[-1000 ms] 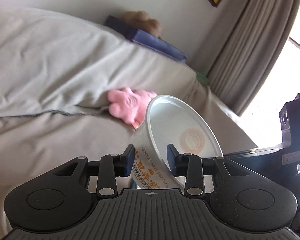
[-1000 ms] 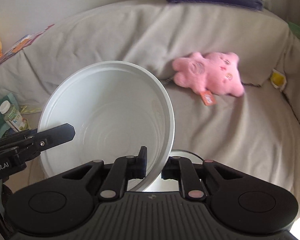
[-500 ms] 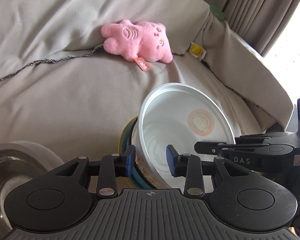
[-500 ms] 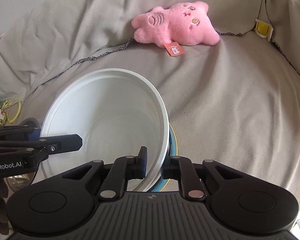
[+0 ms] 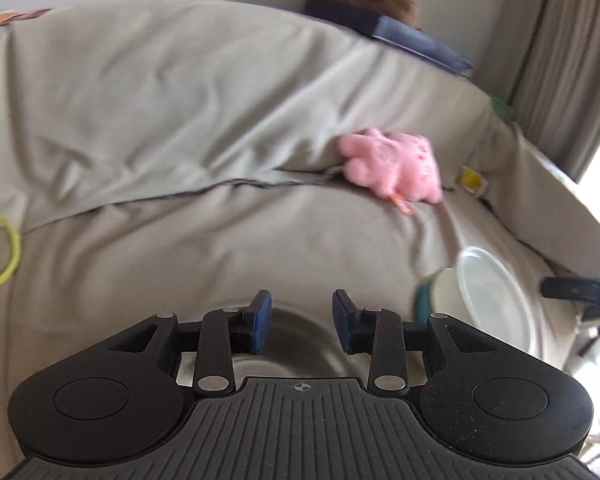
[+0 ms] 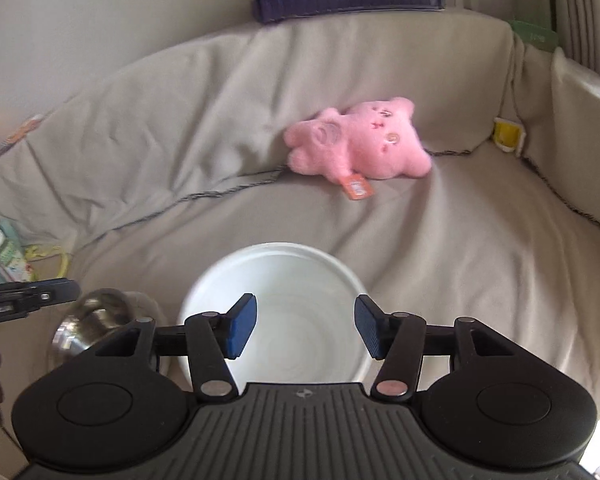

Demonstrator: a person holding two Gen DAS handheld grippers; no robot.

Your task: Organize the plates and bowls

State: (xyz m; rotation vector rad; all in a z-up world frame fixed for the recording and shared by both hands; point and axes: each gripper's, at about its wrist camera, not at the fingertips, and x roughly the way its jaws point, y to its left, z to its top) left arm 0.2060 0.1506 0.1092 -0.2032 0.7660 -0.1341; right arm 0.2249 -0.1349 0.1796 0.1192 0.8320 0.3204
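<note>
In the left wrist view, the left gripper point(image 5: 302, 322) has its blue-padded jaws parted with nothing between them; half a second ago they were clamped on the rim of the white bowl point(image 5: 494, 300), which they have now let go. That bowl sits well off to the right on the grey couch cover point(image 5: 180, 128), nested in a teal-rimmed dish point(image 5: 422, 294) that shows only as a dark edge at its left side. Directly under and beyond the open jaws lies a steel bowl point(image 5: 296, 344), blurred and partly hidden by the gripper body. The pink plush toy point(image 5: 392, 166) lies at the seat crease, and a yellow ring point(image 5: 2, 250) shows at the far left edge. In the right wrist view, the right gripper point(image 6: 302, 328) is also spread wide and holds nothing, whereas earlier it pinched the bowl's wall. The white bowl point(image 6: 296, 280) now rests upright on the couch cover point(image 6: 460, 260) right in front of the jaws, its rim clear of both pads. The steel bowl point(image 6: 88, 324) sits just to its left, with the tip of the left gripper point(image 6: 36, 294) reaching in above it. The pink plush toy point(image 6: 360, 140) lies further back.
</note>
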